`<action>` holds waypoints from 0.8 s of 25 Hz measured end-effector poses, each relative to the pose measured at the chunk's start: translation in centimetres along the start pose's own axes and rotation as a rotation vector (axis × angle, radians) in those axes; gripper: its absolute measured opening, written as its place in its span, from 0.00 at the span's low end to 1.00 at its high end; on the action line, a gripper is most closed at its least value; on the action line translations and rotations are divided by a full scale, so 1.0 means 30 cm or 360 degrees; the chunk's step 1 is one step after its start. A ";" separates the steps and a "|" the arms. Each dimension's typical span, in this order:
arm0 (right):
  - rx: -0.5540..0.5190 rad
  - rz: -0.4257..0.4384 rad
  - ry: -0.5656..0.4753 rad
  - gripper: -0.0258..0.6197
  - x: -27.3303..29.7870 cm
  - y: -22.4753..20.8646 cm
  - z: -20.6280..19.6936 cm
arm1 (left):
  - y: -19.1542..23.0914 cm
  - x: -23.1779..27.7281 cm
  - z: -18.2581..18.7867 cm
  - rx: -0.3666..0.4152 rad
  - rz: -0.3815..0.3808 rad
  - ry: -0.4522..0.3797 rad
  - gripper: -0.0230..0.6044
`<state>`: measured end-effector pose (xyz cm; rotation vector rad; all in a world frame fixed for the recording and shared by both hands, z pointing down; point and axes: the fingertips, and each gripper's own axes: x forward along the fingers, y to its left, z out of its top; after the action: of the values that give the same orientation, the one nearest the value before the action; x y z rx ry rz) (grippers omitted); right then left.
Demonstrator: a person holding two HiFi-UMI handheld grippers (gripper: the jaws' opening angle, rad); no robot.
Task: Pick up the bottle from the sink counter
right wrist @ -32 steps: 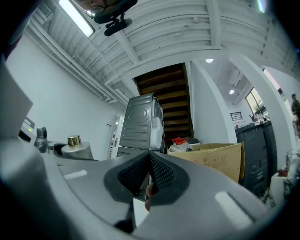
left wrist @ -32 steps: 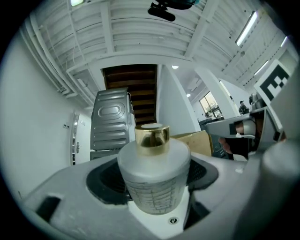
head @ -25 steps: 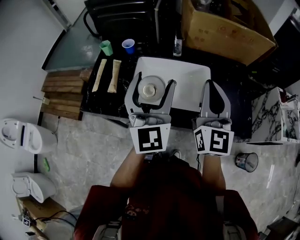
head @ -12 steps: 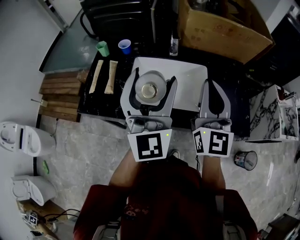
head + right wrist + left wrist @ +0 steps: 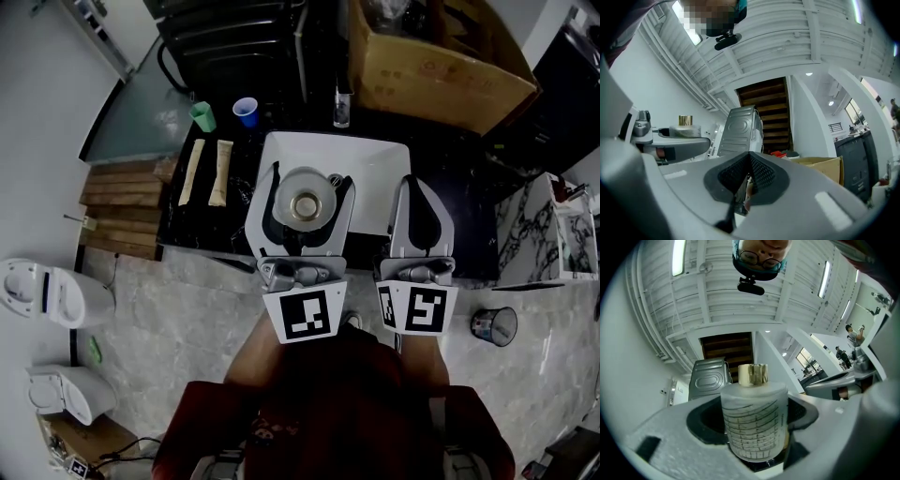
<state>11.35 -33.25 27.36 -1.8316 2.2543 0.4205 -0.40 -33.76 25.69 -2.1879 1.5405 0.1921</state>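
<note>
A frosted white bottle (image 5: 305, 200) with a gold cap (image 5: 753, 374) stands upright between the jaws of my left gripper (image 5: 307, 183), which is shut on it. In the head view it hangs over the front left part of the white sink (image 5: 380, 164). The left gripper view shows the bottle's lined body (image 5: 752, 425) filling the gap between the pads. My right gripper (image 5: 418, 187) is beside it, over the sink's front right edge, shut with nothing in it; its pads (image 5: 757, 174) meet. From the right gripper view the bottle (image 5: 685, 126) shows at the left.
On the black counter (image 5: 450, 202) left of the sink lie two long packets (image 5: 192, 172); a green cup (image 5: 202, 115) and a blue cup (image 5: 246, 111) stand behind them. A small bottle (image 5: 342, 106) stands behind the sink. A cardboard box (image 5: 436, 61) is at the back right.
My left gripper, with the bottle in it, has risen a little and turned slightly. The right gripper has hardly moved.
</note>
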 end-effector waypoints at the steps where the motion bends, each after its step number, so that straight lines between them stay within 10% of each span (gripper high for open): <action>1: -0.0001 0.0004 0.0002 0.04 0.001 0.003 -0.001 | -0.002 0.000 0.001 -0.0001 0.0000 -0.0005 0.58; 20: -0.0054 0.0028 0.0050 0.04 0.009 0.003 -0.022 | -0.014 0.010 -0.022 -0.0028 -0.0014 0.0015 0.58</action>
<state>11.22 -33.71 27.90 -1.8490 2.2991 0.4383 0.01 -34.18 26.29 -2.2120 1.5394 0.1929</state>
